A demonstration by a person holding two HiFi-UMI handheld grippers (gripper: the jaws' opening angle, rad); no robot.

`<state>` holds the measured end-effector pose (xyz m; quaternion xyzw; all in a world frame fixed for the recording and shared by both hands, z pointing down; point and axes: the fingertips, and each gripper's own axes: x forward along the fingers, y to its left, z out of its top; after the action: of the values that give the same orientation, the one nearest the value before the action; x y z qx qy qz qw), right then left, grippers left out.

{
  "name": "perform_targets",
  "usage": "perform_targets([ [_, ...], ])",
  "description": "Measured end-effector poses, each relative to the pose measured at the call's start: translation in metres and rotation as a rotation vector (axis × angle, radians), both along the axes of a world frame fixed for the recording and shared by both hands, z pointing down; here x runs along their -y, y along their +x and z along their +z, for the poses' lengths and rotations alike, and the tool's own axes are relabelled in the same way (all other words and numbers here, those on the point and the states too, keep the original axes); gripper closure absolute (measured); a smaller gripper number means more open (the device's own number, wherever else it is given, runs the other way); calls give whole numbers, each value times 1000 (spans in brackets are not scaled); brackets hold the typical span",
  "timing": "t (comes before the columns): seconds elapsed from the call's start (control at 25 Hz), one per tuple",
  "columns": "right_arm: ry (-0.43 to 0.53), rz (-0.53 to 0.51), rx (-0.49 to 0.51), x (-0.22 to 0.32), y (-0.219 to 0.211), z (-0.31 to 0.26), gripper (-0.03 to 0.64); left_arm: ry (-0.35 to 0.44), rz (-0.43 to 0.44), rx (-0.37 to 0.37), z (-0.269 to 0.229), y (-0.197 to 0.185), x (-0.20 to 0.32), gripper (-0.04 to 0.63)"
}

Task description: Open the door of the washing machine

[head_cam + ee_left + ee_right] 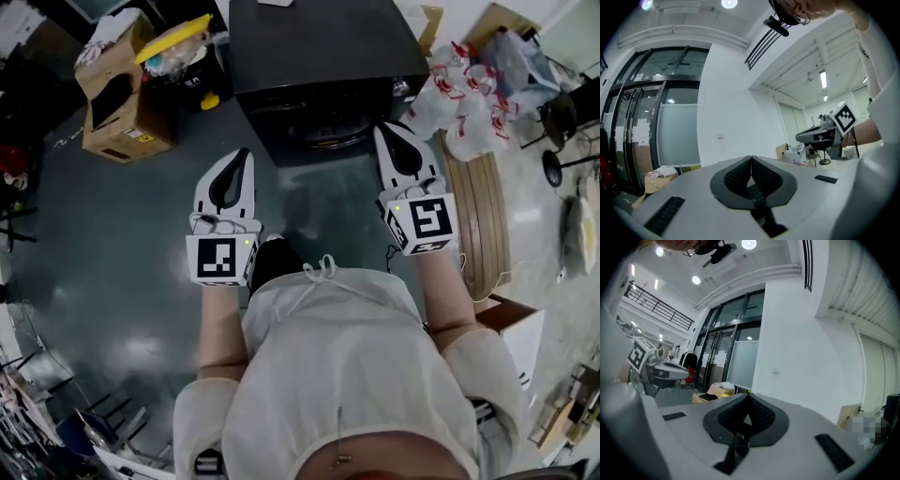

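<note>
Left gripper (246, 153) and right gripper (384, 127): jaws clenched together, nothing between them (both point level). Washing machine (319, 56) stands on the floor ahead, just beyond both tips, front toward the person.

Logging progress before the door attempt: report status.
Left gripper shut, empty. Right gripper shut, empty. Washing machine ahead, door not gripped. Cardboard box and plastic bags flank it, neither before the door.

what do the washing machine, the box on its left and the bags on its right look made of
Washing machine: black, smooth and dull, probably painted metal or plastic.
Box: brown cardboard, matt, with folded flaps.
Bags: thin white plastic, crinkled and glossy.
</note>
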<state>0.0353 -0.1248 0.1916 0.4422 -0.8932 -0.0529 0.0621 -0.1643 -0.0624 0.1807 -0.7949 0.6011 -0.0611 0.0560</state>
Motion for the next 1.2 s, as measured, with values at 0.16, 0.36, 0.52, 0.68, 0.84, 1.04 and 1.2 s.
perform_targets([
  [0.16,23,-21,3,2,-8,-9,612,10,-35,-8,-9,-12,1,574],
  [0.36,18,-39,10,1,-17,-9,614,0,-20,5,-7,-16,-2,574],
  [0.52,-1,-38,18,2,-20,-10,614,-29,-30,-9,-5,-24,0,574],
  [0.68,-19,-25,15,-1,-22,-9,614,-38,-21,-16,-4,-25,0,574],
  [0.84,-27,-20,4,-6,-21,-4,615,-46,-9,-22,1,-21,2,574],
  [1.04,-29,-18,0,-11,-21,-3,615,-49,-2,-34,1,-17,1,574],
  [1.2,-33,-22,7,-15,-21,-2,615,-46,6,-26,0,-12,-1,574],
])
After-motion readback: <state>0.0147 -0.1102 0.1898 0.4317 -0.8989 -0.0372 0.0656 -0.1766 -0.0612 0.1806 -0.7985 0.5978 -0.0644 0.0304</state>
